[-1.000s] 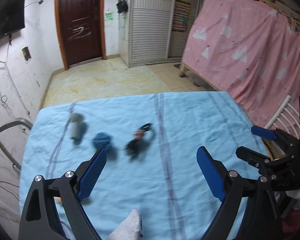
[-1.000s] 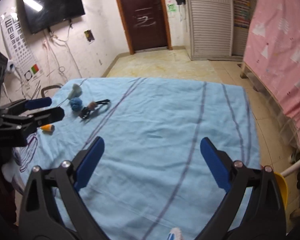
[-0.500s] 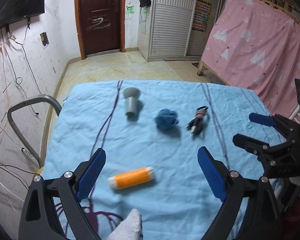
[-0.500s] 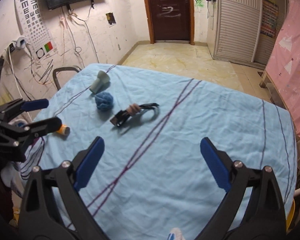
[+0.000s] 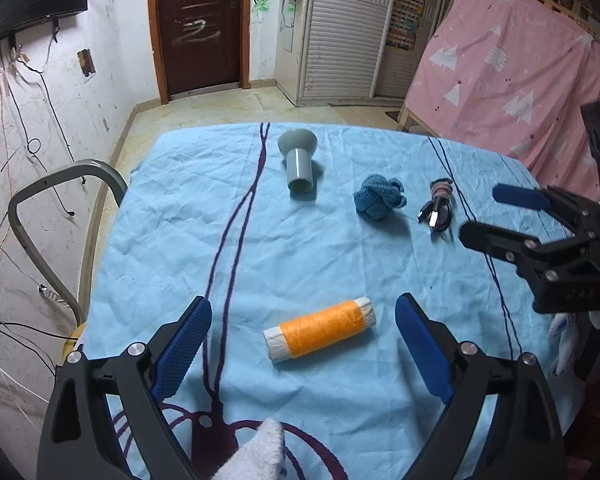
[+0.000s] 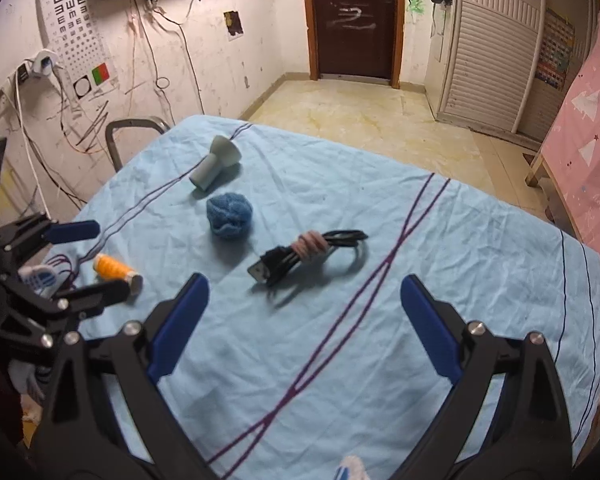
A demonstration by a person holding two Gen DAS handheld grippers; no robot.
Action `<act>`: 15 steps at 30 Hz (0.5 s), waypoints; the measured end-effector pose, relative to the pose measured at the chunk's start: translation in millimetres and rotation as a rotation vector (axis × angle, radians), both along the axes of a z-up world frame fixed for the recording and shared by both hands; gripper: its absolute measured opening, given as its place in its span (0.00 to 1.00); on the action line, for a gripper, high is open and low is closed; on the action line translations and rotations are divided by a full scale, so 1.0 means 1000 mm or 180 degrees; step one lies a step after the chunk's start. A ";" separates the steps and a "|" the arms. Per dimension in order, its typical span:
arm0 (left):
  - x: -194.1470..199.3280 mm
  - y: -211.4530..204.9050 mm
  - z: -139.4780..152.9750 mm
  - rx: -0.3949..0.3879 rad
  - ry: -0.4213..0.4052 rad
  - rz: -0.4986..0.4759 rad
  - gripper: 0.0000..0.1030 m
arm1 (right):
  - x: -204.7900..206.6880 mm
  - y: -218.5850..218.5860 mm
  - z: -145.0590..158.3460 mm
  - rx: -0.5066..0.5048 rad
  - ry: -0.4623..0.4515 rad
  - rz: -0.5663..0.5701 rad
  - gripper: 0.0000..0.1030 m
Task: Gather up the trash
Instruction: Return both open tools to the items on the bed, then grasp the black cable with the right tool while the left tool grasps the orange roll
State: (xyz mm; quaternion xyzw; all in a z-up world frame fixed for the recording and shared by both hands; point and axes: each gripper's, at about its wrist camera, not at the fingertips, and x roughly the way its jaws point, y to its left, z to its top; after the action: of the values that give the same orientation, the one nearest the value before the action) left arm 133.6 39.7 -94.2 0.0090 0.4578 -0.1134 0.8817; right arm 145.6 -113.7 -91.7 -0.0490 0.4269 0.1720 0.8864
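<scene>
Orange thread spool (image 5: pixel 320 334) on its side, crumpled blue rag (image 5: pixel 378 202)

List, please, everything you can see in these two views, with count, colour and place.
Thread spool: 1, orange with white ends, lying on the cloth, nearest the left gripper.
Mushroom-shaped plastic piece: 1, grey, on its side at the far end of the cloth.
Knitted ball: 1, blue, mid-cloth between the grey piece and the cable.
Cable bundle: 1, black, tied with a pinkish band, ahead of the right gripper.
Tablecloth: 1, light blue with dark purple lines, covering the table.
Chair frame: 1, grey metal, at the table's left edge.
Curtain: 1, pink with white trees, right side.
Door: 1, dark brown, far wall.
Left gripper: blue fingers, open, above the spool.
Right gripper: blue fingers, open.
</scene>
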 end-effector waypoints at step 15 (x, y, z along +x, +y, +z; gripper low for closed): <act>-0.006 -0.012 -0.011 0.0314 -0.0036 0.0189 0.69 | 0.023 0.027 -0.013 -0.0296 0.0033 -0.0003 0.90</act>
State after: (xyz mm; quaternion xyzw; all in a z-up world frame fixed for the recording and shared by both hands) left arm 127.8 27.7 -104.8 0.0394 0.4580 -0.0644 0.8858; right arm 168.3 -86.8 -104.9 -0.0890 0.4391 0.1517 0.8810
